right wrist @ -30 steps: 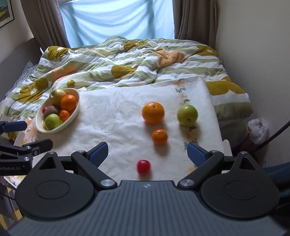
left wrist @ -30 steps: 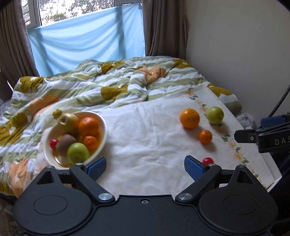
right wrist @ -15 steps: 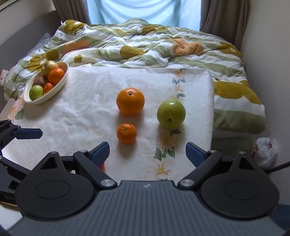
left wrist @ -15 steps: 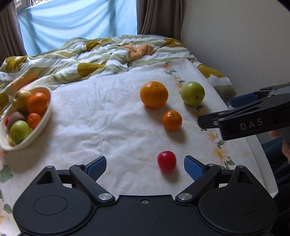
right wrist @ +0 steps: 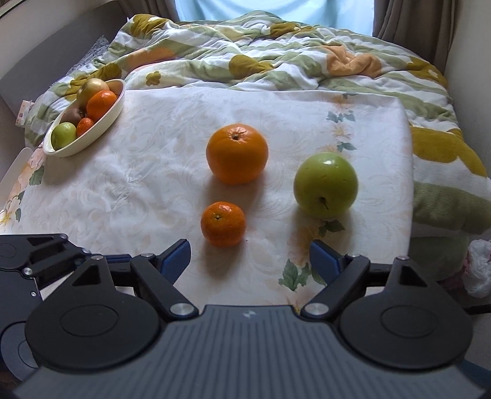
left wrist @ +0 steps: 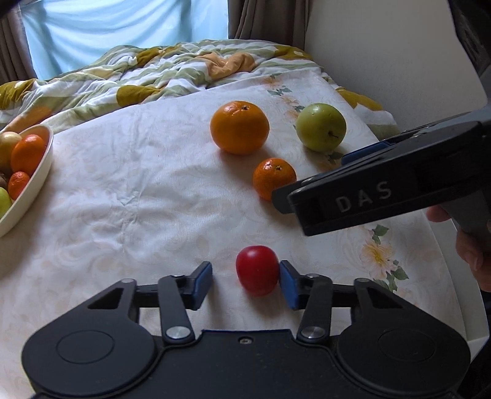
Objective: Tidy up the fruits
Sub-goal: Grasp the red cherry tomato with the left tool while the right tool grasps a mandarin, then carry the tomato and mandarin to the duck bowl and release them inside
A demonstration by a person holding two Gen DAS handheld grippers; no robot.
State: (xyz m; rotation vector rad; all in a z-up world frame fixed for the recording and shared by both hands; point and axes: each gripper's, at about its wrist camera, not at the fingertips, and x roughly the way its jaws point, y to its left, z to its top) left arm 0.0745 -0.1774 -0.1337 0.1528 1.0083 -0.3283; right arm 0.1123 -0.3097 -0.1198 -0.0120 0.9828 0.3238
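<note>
Where floral cloth point(right wrist: 129, 190) covers bed — rumpled quilt point(right wrist: 245, 55), curtains point(left wrist: 270, 21) behind.

Two low wrist views — shared tablecloth point(left wrist: 129, 196)

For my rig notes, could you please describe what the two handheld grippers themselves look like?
Both are black, with round housings and linkage arms joined by silver pivots. The left gripper and right gripper have blue finger pads. The right one's side reads "DAS". A bare hand grips its handle.
</note>
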